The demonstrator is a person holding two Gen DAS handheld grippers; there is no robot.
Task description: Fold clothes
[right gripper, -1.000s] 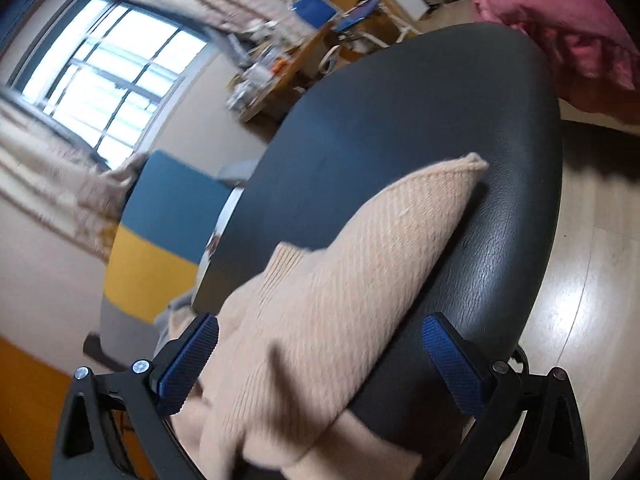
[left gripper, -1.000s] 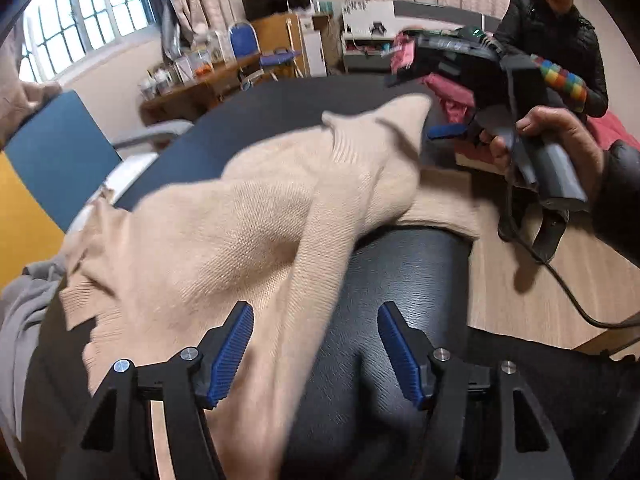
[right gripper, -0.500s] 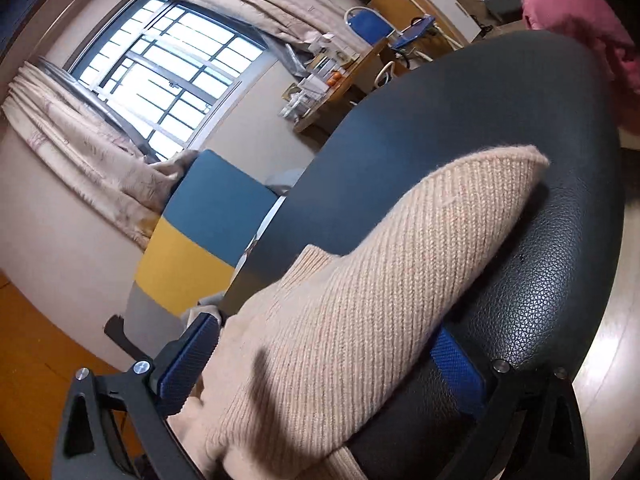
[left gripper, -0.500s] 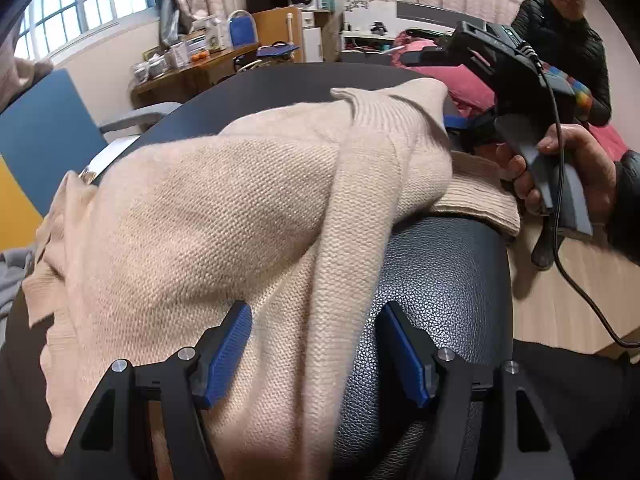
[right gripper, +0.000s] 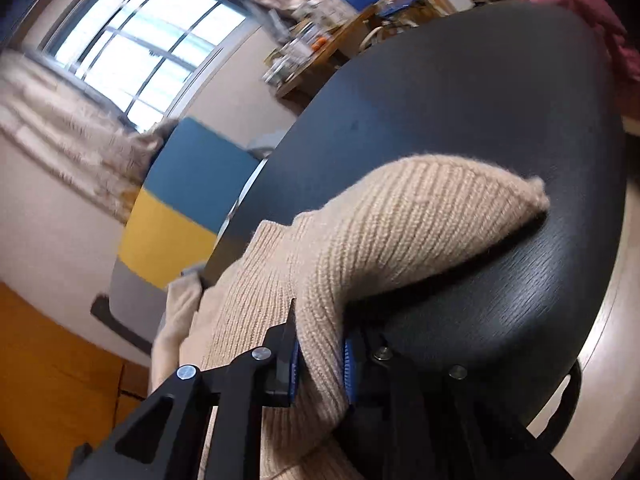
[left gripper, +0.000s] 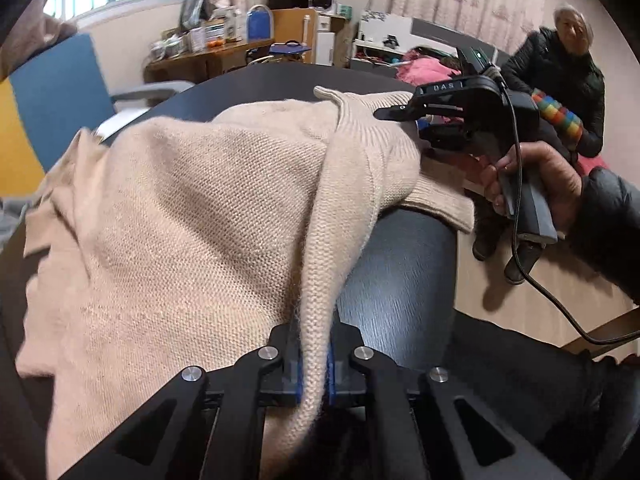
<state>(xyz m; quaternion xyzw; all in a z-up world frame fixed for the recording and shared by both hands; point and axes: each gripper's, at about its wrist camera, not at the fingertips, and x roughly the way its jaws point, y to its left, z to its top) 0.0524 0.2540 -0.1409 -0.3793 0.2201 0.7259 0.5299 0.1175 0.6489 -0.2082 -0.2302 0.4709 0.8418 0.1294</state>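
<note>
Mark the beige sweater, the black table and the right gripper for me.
beige sweater [left gripper: 192, 216]: left wrist view, on the flat knit body.
black table [right gripper: 460, 92]: right wrist view, on the bare top beyond the sweater.
right gripper [right gripper: 320, 364]: right wrist view, between its blue pads, closing on the ribbed knit.
</note>
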